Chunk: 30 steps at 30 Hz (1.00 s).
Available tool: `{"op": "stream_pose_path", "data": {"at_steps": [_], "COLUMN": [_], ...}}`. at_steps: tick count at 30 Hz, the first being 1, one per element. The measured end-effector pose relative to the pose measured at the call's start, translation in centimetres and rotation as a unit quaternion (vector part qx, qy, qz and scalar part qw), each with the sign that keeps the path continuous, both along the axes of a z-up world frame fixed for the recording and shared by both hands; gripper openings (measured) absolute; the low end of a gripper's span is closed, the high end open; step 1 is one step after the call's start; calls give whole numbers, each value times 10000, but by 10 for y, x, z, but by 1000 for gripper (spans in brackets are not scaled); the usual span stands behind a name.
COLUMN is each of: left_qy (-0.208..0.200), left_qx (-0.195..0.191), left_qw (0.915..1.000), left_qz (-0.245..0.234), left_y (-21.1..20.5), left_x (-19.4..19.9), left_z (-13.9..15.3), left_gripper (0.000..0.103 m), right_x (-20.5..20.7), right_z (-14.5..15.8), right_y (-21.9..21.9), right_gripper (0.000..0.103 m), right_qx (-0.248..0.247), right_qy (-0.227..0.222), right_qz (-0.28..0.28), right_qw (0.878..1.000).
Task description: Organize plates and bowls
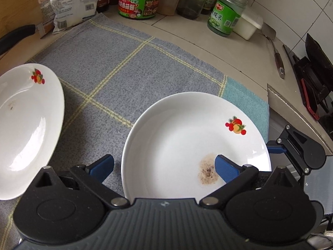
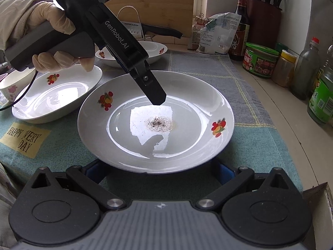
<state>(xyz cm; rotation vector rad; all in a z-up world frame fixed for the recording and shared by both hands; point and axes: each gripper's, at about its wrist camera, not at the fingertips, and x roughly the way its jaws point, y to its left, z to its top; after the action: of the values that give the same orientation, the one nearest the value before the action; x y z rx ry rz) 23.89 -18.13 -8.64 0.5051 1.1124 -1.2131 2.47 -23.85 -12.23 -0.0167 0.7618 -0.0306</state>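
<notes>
Centrally on the checked cloth (image 2: 239, 79) sits a white plate (image 2: 124, 150) with fruit prints on its rim and a brown speckled stain in its well. Three such plates show in the right wrist view, plus one small cup (image 2: 12, 87) at the left edge. Both the left gripper (image 1: 164, 165), over the near plate, and the right gripper (image 2: 160, 171), at its edge, are spread wide.

— What sort of place is this?

— A home kitchen. Sauce jars (image 2: 260, 62), a dark bottle (image 2: 241, 25) and a knife block (image 2: 264, 23) stand along a white tiled wall (image 2: 299, 10).

— Anything else?

— A checked cloth (image 1: 129, 66) covers the table (image 1: 187, 31), with fruit-patterned plates (image 2: 156, 120) on it. A spatula (image 1: 274, 48) lies beside a stove (image 1: 314, 79), and clipped food bags (image 2: 216, 33) lean at the back.
</notes>
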Motion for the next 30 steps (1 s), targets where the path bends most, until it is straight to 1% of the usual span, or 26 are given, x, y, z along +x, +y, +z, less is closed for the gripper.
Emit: {"op": "stream_pose_path", "data": {"at_steps": [1,5,10,11,13,16,21,23,30], "left_qy": [68,20,146,191,242,220,284,369,389], "left_qx": [7,76,191,204,263,369,570,614,641], "left_qw": [10000,10000,9995,9995,9992,9989,9971,9962,9960], "left_qz": [-1,-31,-185,-171,-159,-211,-425,-492,-489], "left_y": [-1,-4,-11,-12,-13,-15,-22,-24,-28], "left_x": [2,3,2,3,5,8,9,10,10], "left_z": [-1,0,2,2,2,3,5,5,5], "left_gripper": [102,102,99,98,93,88,87,87,87], "right_x": [0,-2,-3,-3,-2,-1,-2,-3,-3], "right_z": [0,-1,-2,-2,-1,-1,-2,-3,-4], "right_y": [0,-3,-9,-10,-13,-16,-19,-20,-24], "right_gripper": [103,103,103,103,103,103,103,103,103], "right_qx": [1,9,15,20,23,28,33,34,41], "right_qy": [10,-26,-83,-78,-71,-65,-118,-143,-234], "right_qz": [24,182,450,516,635,766,958,1005,1122], "right_qw": [10000,9998,9989,9986,9980,9970,9953,9948,9934]}}
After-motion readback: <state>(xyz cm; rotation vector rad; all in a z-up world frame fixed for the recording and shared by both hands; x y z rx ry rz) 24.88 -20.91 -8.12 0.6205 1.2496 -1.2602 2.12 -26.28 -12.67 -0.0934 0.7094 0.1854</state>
